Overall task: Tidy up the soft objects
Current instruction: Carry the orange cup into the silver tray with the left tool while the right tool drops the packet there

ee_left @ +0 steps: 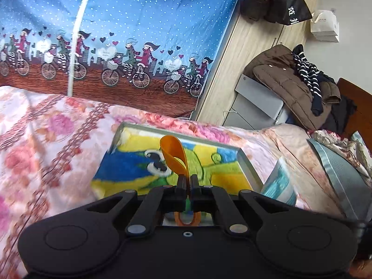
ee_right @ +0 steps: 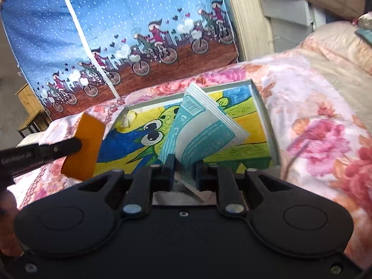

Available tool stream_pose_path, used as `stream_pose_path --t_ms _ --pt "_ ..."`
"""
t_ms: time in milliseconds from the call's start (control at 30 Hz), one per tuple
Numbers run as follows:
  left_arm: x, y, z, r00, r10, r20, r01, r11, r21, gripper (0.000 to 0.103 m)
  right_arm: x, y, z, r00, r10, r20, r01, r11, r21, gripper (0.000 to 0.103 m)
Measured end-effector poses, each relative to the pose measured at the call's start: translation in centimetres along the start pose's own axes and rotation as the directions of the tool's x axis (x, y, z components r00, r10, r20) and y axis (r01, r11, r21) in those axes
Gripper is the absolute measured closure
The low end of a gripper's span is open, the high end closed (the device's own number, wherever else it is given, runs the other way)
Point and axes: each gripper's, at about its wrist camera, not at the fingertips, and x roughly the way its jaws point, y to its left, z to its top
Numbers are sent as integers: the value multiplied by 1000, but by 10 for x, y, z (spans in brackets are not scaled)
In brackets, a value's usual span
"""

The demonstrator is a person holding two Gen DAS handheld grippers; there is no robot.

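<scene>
Left tool (ee_left: pixel 187 181) has its jaws pressed together on a thin orange strip (ee_left: pixel 174 153), which curls up out of the fingers at centre frame and loops out again behind them at lower centre. The same orange piece shows flat-on in the right wrist view at mid left (ee_right: pixel 84 147), clamped by the black left-tool finger coming in from the left edge. Right tool (ee_right: pixel 184 165) pinches a teal-and-white soft packet (ee_right: pixel 202 125), jaws nearly together on its lower edge, the packet fanning up and to the right of centre. Both held things hang over a grey-rimmed tray (ee_left: pixel 246 162) lined with a yellow, blue and green cartoon cloth (ee_left: pixel 130 165); contact between held things and tray cannot be told. The tray sits on a bed with a pink floral blanket (ee_left: pixel 46 134). In the left view the packet appears only as a teal corner at right of the tray (ee_left: pixel 281 181), beside the tray rim. Behind the bed, upper frame, a blue dotted curtain with cyclists (ee_left: pixel 139 23). Only the left view shows, at upper right, a brown jacket with a striped garment (ee_left: pixel 290 81) over a grey box, dark bags and a white paper bag (ee_left: pixel 325 25) on the floor. Only the right view shows a wooden stool at the left edge (ee_right: pixel 28 107). Some motion blur on the blanket in both views.
</scene>
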Motion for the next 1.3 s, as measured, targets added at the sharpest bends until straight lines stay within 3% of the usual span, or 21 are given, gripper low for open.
stream_pose_path --t_ms 233,367,600,767,900,967,1067,1200,1300 --pt "78 10 23 999 -4 -42 3 1000 -30 101 73 9 3 998 29 -57 -27 999 23 92" --pt "113 15 19 997 -9 -81 4 998 -66 101 92 14 -6 995 33 -96 -30 999 31 92" --pt "150 20 4 987 21 -157 -33 997 -75 100 94 1 -16 991 10 -132 -3 998 55 89" --pt "154 21 -3 980 39 -196 -52 997 -61 84 80 -3 -22 991 4 -136 4 998 55 80" --pt "148 22 -2 978 69 -199 -80 996 -48 70 72 -1 -22 989 -23 -144 29 999 40 54" --pt "141 23 -1 977 68 -202 -79 996 -47 59 66 0 -21 991 -24 -135 29 999 33 50" --pt "124 27 0 981 72 -178 -81 996 -44 47 49 2 -20 994 -4 -112 11 998 58 28" --pt "92 32 7 988 82 -128 -87 996 -33 38 17 13 -16 999 -20 -43 21 1000 13 3" --pt "57 31 13 994 92 -60 -93 996 -3 25 -12 22 -14 999 15 30 -16 1000 15 1"
